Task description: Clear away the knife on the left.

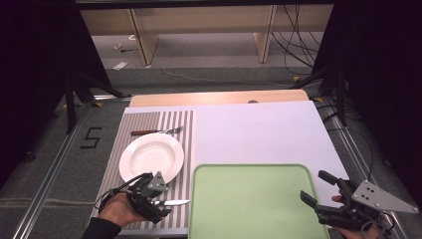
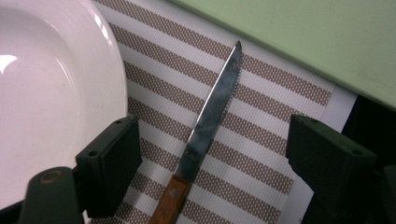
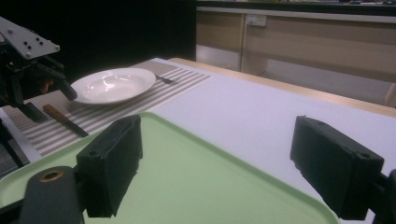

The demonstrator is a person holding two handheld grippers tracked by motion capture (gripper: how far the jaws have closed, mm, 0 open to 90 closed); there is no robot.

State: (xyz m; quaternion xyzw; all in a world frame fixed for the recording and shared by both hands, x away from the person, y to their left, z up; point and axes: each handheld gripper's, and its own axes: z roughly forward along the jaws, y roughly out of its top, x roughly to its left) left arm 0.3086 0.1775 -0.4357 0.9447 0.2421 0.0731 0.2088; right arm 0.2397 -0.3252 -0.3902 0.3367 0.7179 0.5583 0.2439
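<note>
Striped placemat under knife, lying between spread jaws of left gripper. Thin, stiff, slippery blade; judge wooden handle best grip. Plate beside left jaw. Right gripper open above tray.

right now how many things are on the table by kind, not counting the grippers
plate: 1
knife: 1
fork: 1
green tray: 1
striped placemat: 1
total: 5
</note>
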